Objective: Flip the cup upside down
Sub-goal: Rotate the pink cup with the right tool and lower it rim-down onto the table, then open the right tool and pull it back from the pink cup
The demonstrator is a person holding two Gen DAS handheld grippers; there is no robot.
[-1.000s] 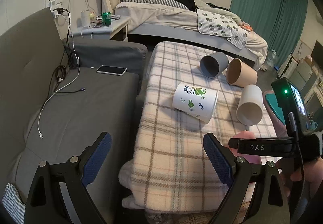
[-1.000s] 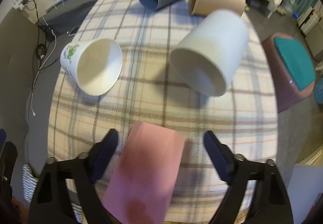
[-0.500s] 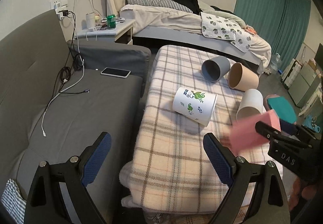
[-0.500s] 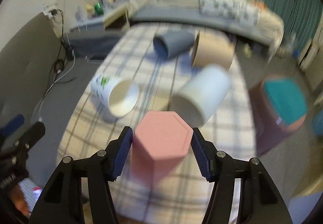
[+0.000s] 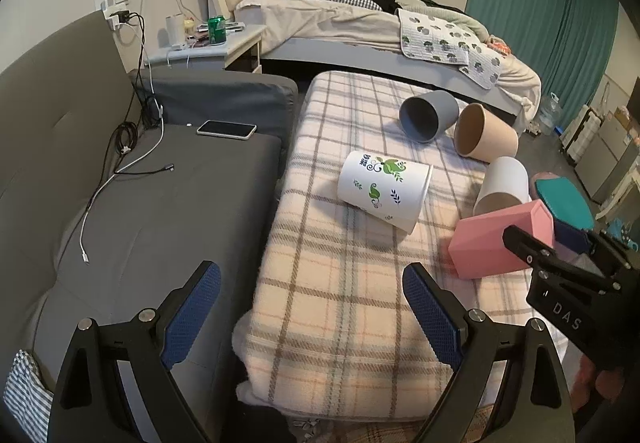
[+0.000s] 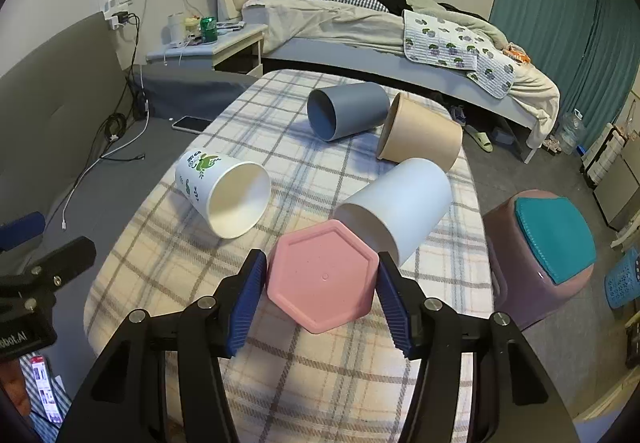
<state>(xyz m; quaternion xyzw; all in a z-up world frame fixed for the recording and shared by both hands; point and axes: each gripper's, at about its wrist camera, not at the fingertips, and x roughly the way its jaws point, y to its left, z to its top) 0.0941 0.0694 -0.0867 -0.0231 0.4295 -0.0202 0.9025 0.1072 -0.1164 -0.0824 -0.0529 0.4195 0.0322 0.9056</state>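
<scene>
My right gripper (image 6: 322,293) is shut on a pink hexagonal cup (image 6: 322,277), its flat base facing the camera. In the left wrist view the pink cup (image 5: 500,239) lies tilted in that gripper (image 5: 560,243), just over the plaid table near its right front. My left gripper (image 5: 312,307) is open and empty above the table's front left edge. Several other cups lie on their sides: a white cup with green prints (image 5: 382,189), a plain white cup (image 5: 502,187), a tan cup (image 5: 484,139) and a grey cup (image 5: 428,115).
The plaid-covered table (image 5: 340,303) stands between a grey sofa (image 5: 160,203) with a phone (image 5: 226,129) and cables on the left, and a pink stool with a teal cushion (image 6: 548,243) on the right. A bed (image 5: 380,27) lies behind.
My right gripper has shut on the pink cup, lifted it off the table and turned it, so its base now faces the camera. The left gripper has stayed open and drawn back slightly.
</scene>
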